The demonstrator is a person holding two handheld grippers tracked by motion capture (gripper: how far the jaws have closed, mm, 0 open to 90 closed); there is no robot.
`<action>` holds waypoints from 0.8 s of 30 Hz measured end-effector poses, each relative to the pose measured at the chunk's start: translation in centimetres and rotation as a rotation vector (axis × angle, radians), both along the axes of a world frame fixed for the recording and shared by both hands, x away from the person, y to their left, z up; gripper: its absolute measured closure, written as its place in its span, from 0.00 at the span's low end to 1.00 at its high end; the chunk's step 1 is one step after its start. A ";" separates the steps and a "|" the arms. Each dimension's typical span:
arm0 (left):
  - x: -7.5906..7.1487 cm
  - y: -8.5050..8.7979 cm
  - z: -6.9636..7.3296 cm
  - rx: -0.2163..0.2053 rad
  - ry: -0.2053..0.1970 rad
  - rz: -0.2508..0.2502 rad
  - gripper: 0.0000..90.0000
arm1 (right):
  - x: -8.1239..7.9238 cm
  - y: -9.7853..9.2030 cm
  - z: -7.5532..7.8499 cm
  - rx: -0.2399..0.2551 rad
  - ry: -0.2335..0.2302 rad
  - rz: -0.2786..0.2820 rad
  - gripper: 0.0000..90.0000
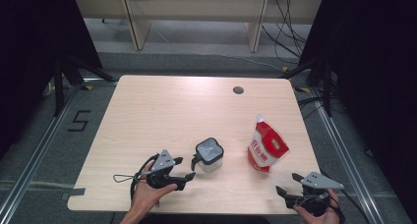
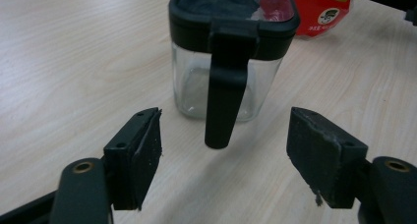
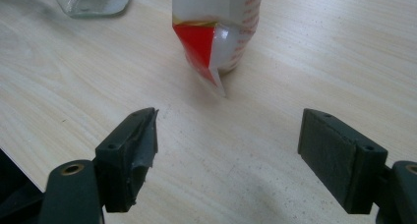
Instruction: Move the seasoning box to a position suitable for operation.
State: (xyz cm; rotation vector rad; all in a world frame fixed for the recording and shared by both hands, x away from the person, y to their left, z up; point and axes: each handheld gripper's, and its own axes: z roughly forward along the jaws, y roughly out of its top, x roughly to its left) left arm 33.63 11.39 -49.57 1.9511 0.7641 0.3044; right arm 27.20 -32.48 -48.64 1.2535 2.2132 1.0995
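Glass square jar [image 2: 223, 81] with a black lid and a long black handle stood just beyond the left gripper [image 2: 223, 150], whose jaws gaped wide and held nothing; the handle hung between them, untouched. It sat near the middle of the pale wooden table [image 1: 162, 106]. The right gripper [image 3: 228, 155] also spread wide and empty, facing a red-and-white standing pouch [image 3: 216, 32] to the jar's right. Its red print on white and round emblem were too small to read.
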 end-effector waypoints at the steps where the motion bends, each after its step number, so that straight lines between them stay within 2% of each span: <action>1: 0.3 -0.6 0.0 0.010 -0.031 -0.020 0.34 | 0.1 -0.1 0.0 -0.003 -0.008 0.009 0.27; 4: 0.4 -1.2 -0.1 0.021 -0.028 -0.008 0.38 | 0.1 -0.2 0.0 -0.014 -0.025 0.005 0.27; 5: 0.5 -1.4 -0.2 0.032 -0.040 -0.013 0.39 | 0.3 -0.3 0.0 -0.020 -0.037 0.016 0.27; 6: 0.6 -1.6 -0.3 0.032 -0.041 -0.010 0.42 | 0.2 -0.2 0.0 -0.015 -0.030 0.008 0.27; 7: 0.8 -1.8 -0.3 0.055 -0.057 -0.014 0.45 | 0.3 -0.4 -0.1 -0.029 -0.043 0.024 0.27; 10: 0.9 -2.1 -0.4 0.050 -0.052 -0.012 0.56 | 0.3 -0.3 -0.1 -0.019 -0.024 0.027 0.27; 11: 1.0 -2.1 -0.3 0.082 -0.081 -0.022 0.60 | 0.3 -0.3 -0.1 -0.020 -0.028 0.029 0.27; 12: 1.1 -2.1 -0.3 0.082 -0.084 -0.024 0.63 | 0.4 -0.3 -0.1 -0.023 -0.034 0.029 0.27; 13: 1.1 -2.0 -0.2 0.083 -0.107 -0.024 0.67 | 0.4 -0.3 -0.1 -0.022 -0.032 0.028 0.27; 14: 1.2 -1.9 -0.2 0.059 -0.117 -0.038 0.71 | 0.4 -0.4 -0.1 -0.025 -0.036 0.029 0.27; 16: 1.2 -1.9 -0.2 0.050 -0.111 -0.030 0.76 | 0.4 -0.4 -0.1 -0.031 -0.037 0.031 0.27; 17: 1.3 -1.9 -0.1 0.065 -0.132 -0.043 0.78 | 0.4 -0.3 -0.1 -0.023 -0.021 0.033 0.27; 24: 1.2 -1.9 0.0 0.091 -0.132 -0.036 0.79 | 0.4 -0.4 -0.1 -0.028 -0.032 0.034 0.27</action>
